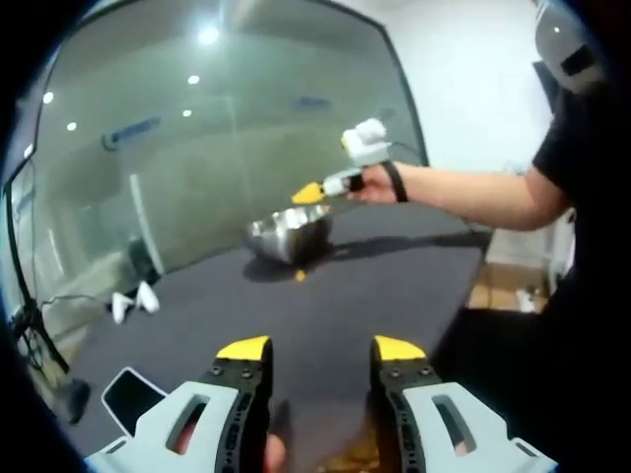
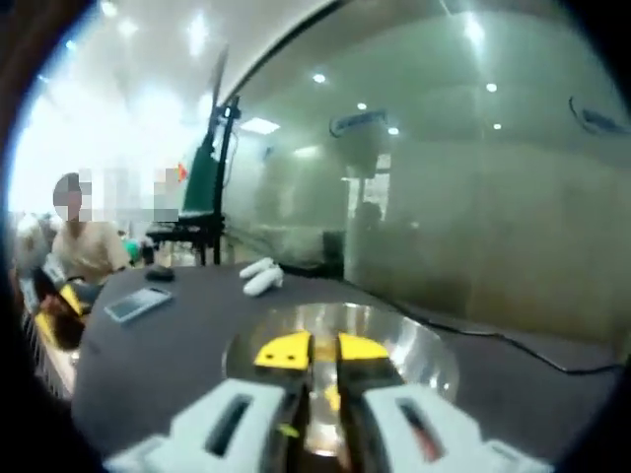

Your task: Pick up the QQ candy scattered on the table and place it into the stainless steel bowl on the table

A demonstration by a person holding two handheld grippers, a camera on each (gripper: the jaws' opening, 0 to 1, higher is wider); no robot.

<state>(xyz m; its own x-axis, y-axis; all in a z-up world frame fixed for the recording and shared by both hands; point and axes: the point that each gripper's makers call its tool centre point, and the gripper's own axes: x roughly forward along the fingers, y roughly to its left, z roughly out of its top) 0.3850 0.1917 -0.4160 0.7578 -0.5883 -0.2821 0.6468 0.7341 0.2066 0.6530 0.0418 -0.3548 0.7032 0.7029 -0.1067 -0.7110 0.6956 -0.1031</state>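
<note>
We find the left gripper [image 1: 320, 348] held low over the near edge of the dark surface [image 1: 375, 286], its yellow-tipped jaws well apart with nothing between them. Across that surface, in the left gripper view, the stainless steel bowl [image 1: 289, 235] stands upright near the far edge, and one small yellow candy [image 1: 301, 275] lies on the surface just in front of it, apart from the bowl's wall. The right gripper [image 1: 310, 192] comes in from the right in a person's hand [image 1: 375, 183], its yellow tips directly above the bowl's rim.

In the right gripper view the right gripper [image 2: 315, 350] hangs over the bowl [image 2: 424, 355], jaws close together with only a narrow gap; a yellow-green piece [image 2: 333, 396] shows in that gap lower down — we cannot tell whether it is candy clamped between them or lying in the bowl beneath.

Other items noted: a white two-piece object [image 1: 133, 301] on the surface's left side, seen again beyond the bowl [image 2: 262, 276]; a phone [image 1: 131, 396] lying flat beside the left gripper; a second flat phone [image 2: 138, 304] at the surface's far left; a glass partition [image 2: 473, 197] behind — and a seated person [image 2: 89, 246] at the far end
</note>
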